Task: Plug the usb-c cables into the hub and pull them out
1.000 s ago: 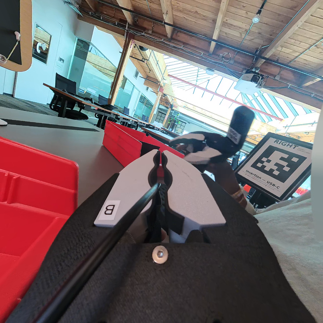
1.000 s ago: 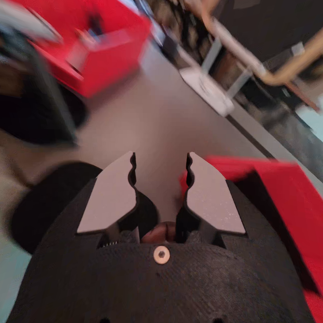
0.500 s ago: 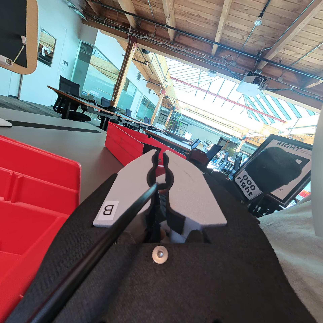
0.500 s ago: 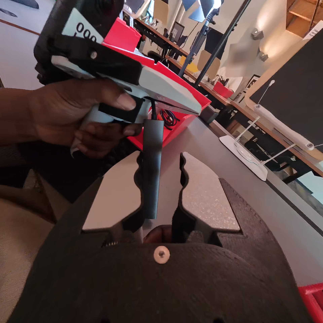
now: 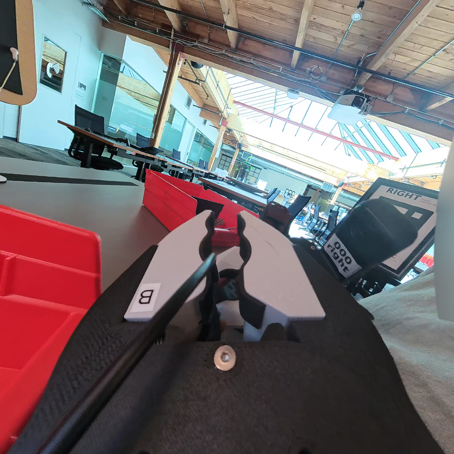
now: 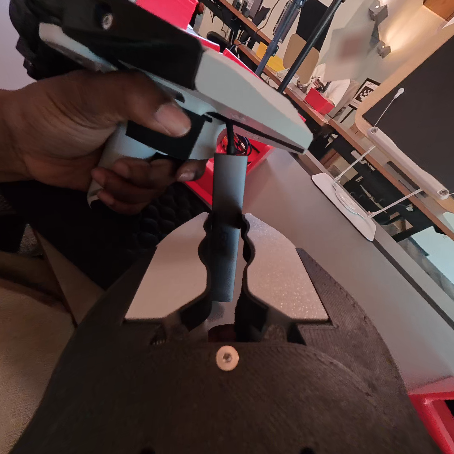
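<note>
The grey hub (image 6: 227,235) is clenched by the right claw (image 6: 226,217) above the tabletop (image 6: 307,221) edge; the left claw (image 5: 223,216) is parted, its black cable (image 5: 137,339) lying loose.

The slim dark grey hub (image 6: 224,248) is hanging upright between the right gripper (image 6: 226,218) fingers, under the left gripper (image 6: 250,118), with the red plastic bin (image 6: 255,157) sitting behind it on the grey table (image 6: 307,221).

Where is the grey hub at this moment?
In the right wrist view, the hub stands upright at the centre, clamped between the right tongs, hanging by its black cable from the left tongs above.
</note>
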A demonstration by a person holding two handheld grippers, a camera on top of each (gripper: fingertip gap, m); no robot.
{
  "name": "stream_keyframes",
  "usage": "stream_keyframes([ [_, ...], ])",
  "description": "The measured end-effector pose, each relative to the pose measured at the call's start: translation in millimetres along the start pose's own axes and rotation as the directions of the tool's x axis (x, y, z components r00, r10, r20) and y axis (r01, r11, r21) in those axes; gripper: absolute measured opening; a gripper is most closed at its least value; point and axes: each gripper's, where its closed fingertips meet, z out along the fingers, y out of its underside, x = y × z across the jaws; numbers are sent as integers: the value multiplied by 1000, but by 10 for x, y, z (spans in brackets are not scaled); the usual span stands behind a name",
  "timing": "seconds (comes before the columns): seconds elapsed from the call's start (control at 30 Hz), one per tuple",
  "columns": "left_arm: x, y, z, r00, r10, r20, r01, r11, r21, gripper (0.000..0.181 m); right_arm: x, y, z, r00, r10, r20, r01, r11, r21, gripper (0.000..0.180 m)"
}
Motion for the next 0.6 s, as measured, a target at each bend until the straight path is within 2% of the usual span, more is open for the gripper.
stream_keyframes([
  [0.4, 112, 105, 102, 996, 88, -34, -90, 994, -66, 92, 267, -71, -118, 964, 265, 7, -264, 958, 115, 22],
  [0.5, 165, 197, 148, 982, 189, -25, -190, 975, -117, 100, 367, -85, -160, 937, 349, 12, -347, 925, 156, 22],
  [0.6, 183, 316, 195, 969, 246, -26, -246, 951, -186, 101, 468, -97, -216, 897, 441, 34, -438, 876, 203, 22],
])
